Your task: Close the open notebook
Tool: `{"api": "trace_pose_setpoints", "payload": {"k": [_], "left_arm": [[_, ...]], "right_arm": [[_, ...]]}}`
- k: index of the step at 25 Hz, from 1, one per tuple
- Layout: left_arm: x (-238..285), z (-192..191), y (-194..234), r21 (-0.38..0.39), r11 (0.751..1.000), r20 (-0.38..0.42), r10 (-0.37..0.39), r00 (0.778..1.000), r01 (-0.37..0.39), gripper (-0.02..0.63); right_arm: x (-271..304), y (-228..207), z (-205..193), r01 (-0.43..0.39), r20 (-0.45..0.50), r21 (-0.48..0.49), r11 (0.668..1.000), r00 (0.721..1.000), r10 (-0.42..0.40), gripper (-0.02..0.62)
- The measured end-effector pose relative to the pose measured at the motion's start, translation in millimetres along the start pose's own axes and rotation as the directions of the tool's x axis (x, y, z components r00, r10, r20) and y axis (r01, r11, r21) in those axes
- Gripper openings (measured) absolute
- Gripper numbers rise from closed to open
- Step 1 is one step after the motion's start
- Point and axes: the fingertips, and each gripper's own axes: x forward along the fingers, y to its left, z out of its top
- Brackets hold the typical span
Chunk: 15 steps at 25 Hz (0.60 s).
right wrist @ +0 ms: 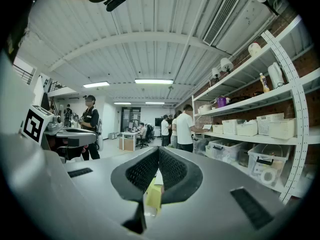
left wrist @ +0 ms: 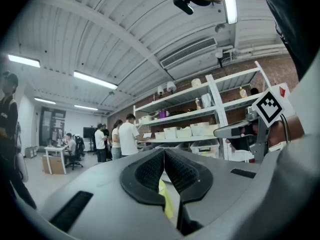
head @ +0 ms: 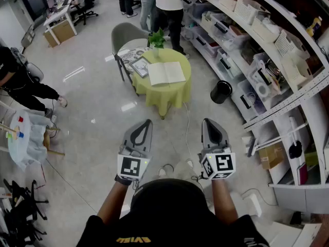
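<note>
The head view is giving the only look down on the whole layout. The open notebook (head: 166, 72) is lying flat, pages up, on a small round table (head: 162, 95) draped in a yellow-green cloth, far ahead of the person. A potted plant (head: 157, 38) is standing at the table's far edge, and a grey chair (head: 128, 34) is sitting just behind it. Long shelves (head: 267, 45) are curving down the right side, with a black bin (head: 221, 91) on the floor near them. The left gripper (head: 146, 123) and the right gripper (head: 206, 121) are being held side by side, level, near the person's body. Both are pointing towards the table and are well apart from the notebook.

The two gripper views are looking out level instead, showing the ceiling lights and people standing at the far shelves, which the head view is cropping. In each, the table is showing only as a yellow sliver through the gap below the pads. The left gripper view is catching the right gripper's marker cube (left wrist: 270, 105) at its right edge. The right gripper view is showing the left one's cube (right wrist: 36, 124) at its left edge.

The left gripper (left wrist: 164, 156) is clenched, its black ribbed pads meeting at the tips with nothing between them. The right gripper (right wrist: 158, 154) is likewise clenched and empty.
</note>
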Motion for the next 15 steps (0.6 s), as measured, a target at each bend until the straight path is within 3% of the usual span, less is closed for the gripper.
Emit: {"api": "trace_pose_setpoints", "payload": {"k": [9, 15], "left_arm": [[-9, 1, 23, 0.000, 0.999, 0.009, 0.037, 0.999, -0.037, 0.018], [-7, -3, 24, 0.025, 0.999, -0.001, 0.021, 1.000, -0.021, 0.018]], "right_arm": [[11, 19, 8, -0.029, 0.011, -0.017, 0.999, 0.999, 0.029, 0.002], [12, 22, 15, -0.038, 0.054, 0.002, 0.999, 0.998, 0.037, 0.000]]}}
